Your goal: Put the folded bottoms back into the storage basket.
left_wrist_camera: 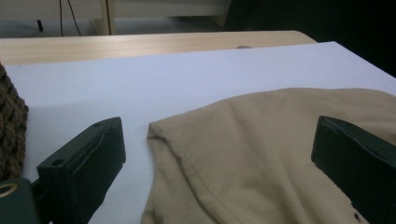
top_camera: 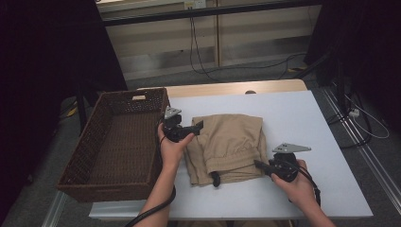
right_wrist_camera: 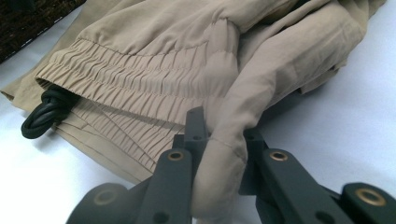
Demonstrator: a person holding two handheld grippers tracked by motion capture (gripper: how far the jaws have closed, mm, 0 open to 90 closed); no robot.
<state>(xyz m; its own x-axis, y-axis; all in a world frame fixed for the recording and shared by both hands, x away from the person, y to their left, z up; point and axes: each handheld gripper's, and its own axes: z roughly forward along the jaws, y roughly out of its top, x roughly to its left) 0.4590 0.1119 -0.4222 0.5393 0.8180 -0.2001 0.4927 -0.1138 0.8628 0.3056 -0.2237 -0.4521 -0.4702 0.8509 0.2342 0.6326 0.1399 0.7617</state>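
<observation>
Folded tan trousers [top_camera: 229, 144] with a gathered waistband lie at the middle of the white table top [top_camera: 302, 113]. My right gripper [top_camera: 258, 164] is at their near right corner, shut on a fold of the tan cloth [right_wrist_camera: 219, 140]. A black drawstring [right_wrist_camera: 46, 116] sticks out of the waistband [right_wrist_camera: 140, 88] at the near edge. My left gripper [top_camera: 196, 127] hovers low at the trousers' far left corner. Its jaws stand wide open [left_wrist_camera: 219, 130], one to each side of that cloth corner [left_wrist_camera: 161, 133] without touching it.
A large dark wicker basket [top_camera: 85, 142] with nothing in it stands at the table's left, close beside my left hand; its weave [left_wrist_camera: 11, 130] edges the left gripper view. A strip of wooden table [top_camera: 227, 89] lies behind the white top. Cables run over the floor beyond.
</observation>
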